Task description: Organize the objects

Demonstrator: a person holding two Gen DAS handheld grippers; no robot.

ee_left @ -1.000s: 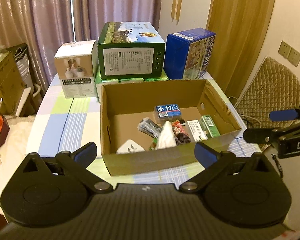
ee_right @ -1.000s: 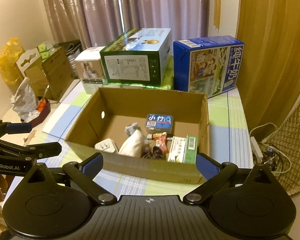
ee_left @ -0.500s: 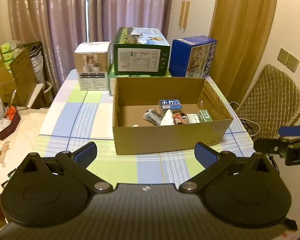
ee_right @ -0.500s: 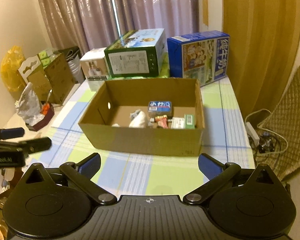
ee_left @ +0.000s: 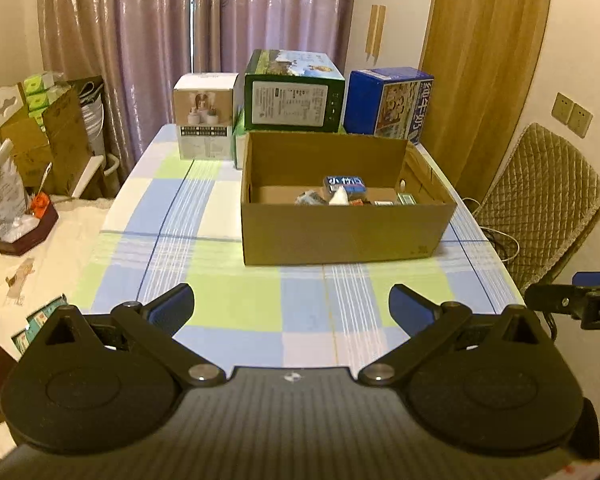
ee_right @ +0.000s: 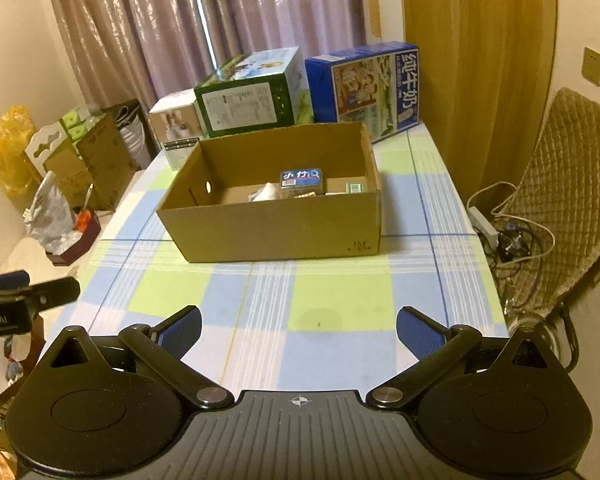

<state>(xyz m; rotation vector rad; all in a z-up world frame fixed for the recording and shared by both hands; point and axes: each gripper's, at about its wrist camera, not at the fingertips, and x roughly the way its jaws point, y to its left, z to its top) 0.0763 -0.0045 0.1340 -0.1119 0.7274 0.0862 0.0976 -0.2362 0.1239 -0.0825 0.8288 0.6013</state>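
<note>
Both grippers, left (ee_left: 290,308) and right (ee_right: 298,330), wide open and empty, have pulled back from the open brown cardboard box (ee_left: 342,232) ahead on the checked surface (ee_right: 332,300); sorting appears finished.

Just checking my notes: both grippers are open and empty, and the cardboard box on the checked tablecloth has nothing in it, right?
Not quite. The cardboard box is not empty: the left wrist view shows a blue packet and other small items inside. The left gripper and right gripper are open and empty.

An open cardboard box (ee_left: 346,229) is set toward the bench's (ee_left: 236,312) far right — small packets lie inside. The left gripper (ee_left: 291,309) is held spread and empty above the near edge.
</note>
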